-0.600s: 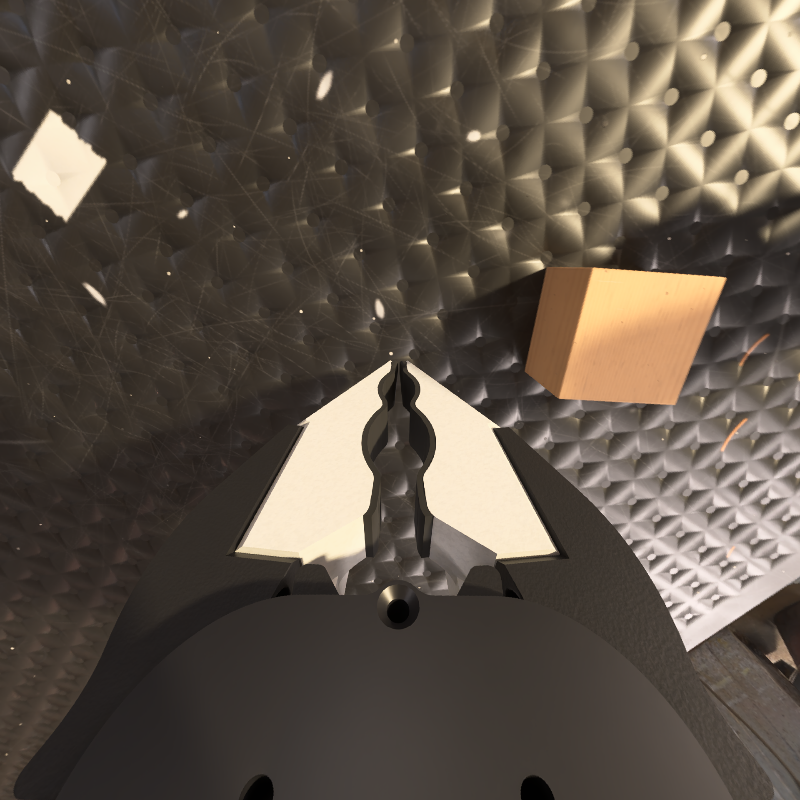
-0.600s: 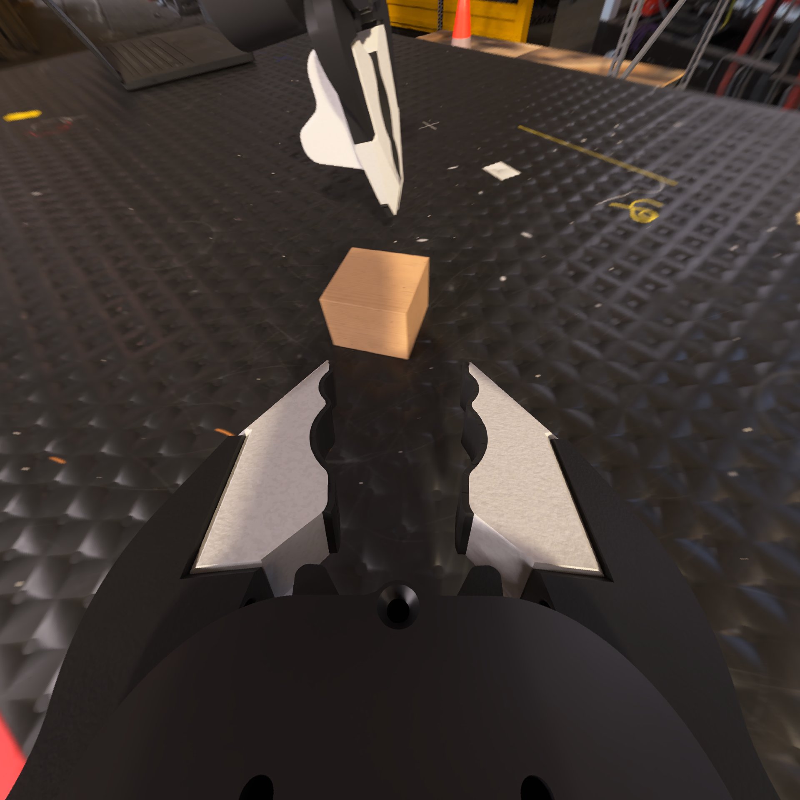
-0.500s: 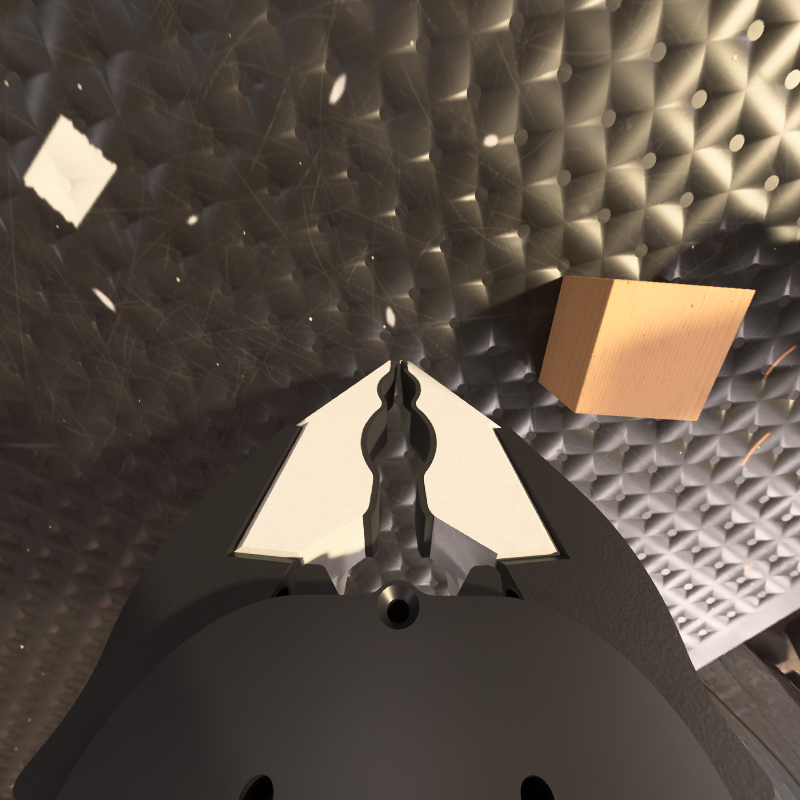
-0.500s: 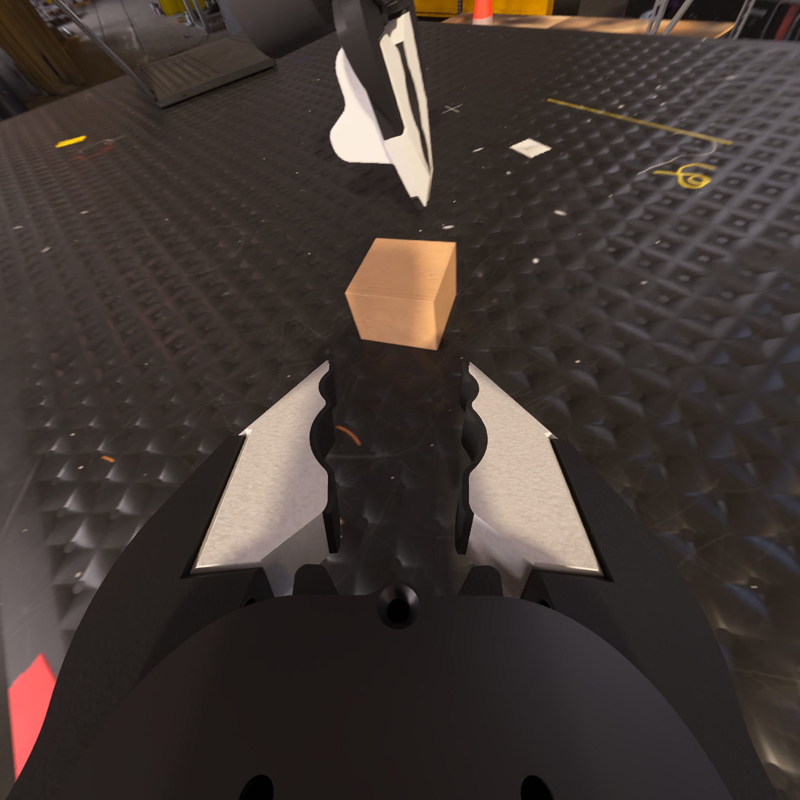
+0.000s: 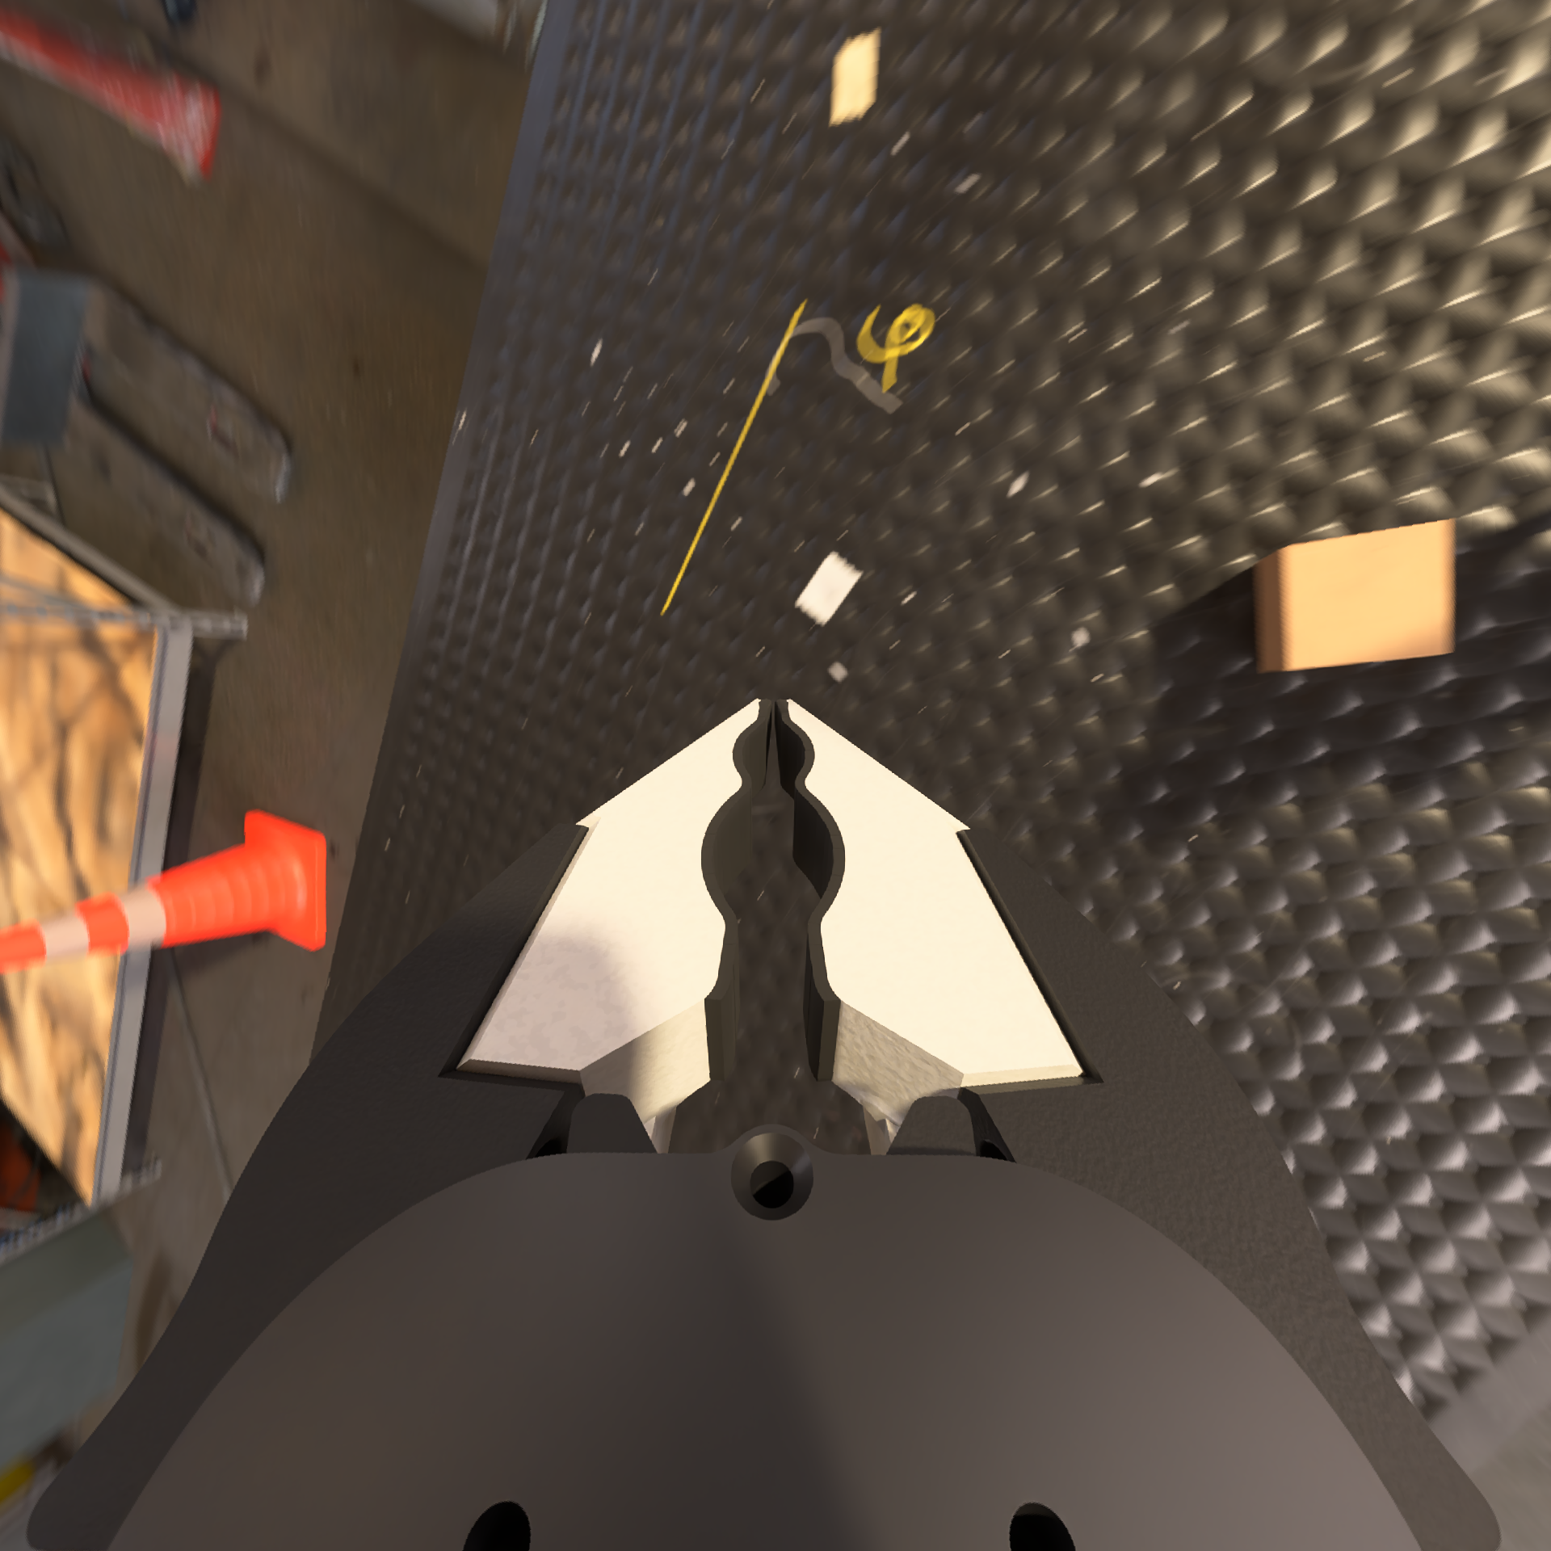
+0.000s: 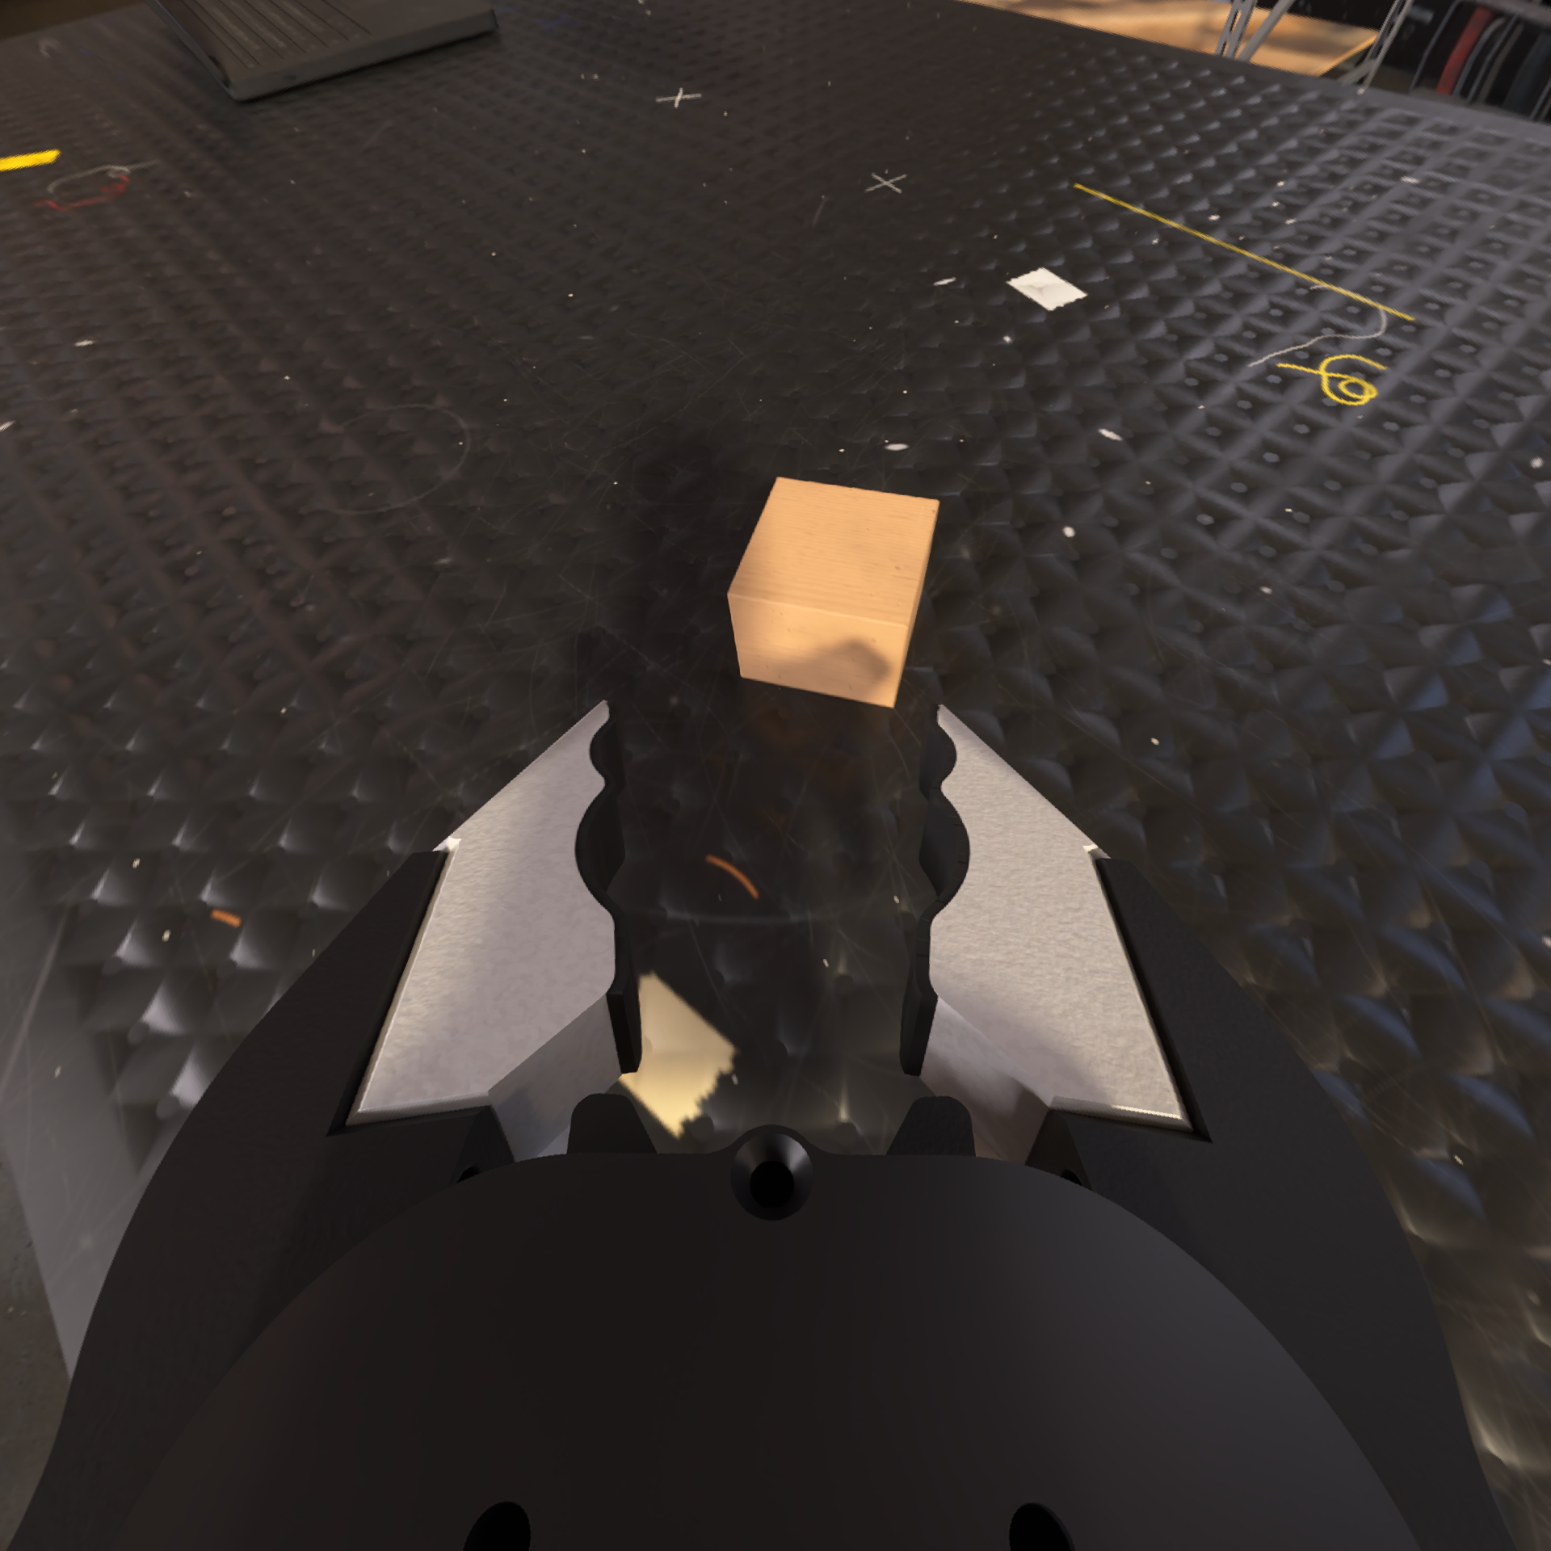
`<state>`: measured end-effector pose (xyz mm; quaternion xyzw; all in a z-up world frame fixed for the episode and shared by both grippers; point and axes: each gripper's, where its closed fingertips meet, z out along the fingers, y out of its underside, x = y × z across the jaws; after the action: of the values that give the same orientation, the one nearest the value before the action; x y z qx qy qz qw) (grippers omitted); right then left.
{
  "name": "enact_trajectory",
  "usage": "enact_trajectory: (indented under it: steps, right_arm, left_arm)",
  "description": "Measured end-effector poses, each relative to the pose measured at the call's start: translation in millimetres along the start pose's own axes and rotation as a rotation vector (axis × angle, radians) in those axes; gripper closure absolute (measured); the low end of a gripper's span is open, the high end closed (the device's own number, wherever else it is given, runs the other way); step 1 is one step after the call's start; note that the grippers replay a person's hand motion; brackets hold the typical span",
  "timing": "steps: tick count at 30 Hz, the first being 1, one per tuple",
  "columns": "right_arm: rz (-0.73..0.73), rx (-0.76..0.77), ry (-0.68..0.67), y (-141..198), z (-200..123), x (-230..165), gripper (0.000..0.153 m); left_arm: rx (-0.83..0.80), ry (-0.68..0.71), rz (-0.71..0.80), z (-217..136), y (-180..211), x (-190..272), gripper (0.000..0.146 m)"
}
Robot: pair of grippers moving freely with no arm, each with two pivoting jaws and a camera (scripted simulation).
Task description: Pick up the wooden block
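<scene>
Reading left to right: your left gripper is clenched on nothing, aimed toward the desk's edge, prob. to stay clear. The pale cube-shaped wooden block sits mid-desk, w/ your right gripper spread wide just short of it, lined up to straddle it.

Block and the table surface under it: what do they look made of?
The wooden block looks like pale, unfinished wood: matte tan faces with fine straight grain lines. The table looks like dark metal plate embossed with a pyramid-stud pattern; it is glossy, scratched, and catches bright glints in the left wrist view. It could be hard plastic.
</scene>
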<state>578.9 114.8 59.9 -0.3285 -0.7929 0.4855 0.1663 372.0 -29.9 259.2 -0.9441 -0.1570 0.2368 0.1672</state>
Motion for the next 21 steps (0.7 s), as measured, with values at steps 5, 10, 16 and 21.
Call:
enact_trajectory:
  steps: [5,10,16,21]
  right_arm:
    - [0.013,-0.035,0.094,-6,23,-5,0.063]
    - [0.005,-0.078,0.200,-2,43,-2,0.055]
    - [0.044,-0.209,0.280,7,68,15,0.057]
    - [0.049,-0.258,0.296,-1,80,21,0.060]
  left_arm:
    - [-0.165,0.074,-0.127,20,24,-47,0.146]
    - [-0.282,0.101,-0.128,46,33,-48,0.146]
    - [-0.268,0.101,-0.148,50,29,-48,0.146]
    - [-0.252,0.111,-0.178,50,29,-47,0.146]
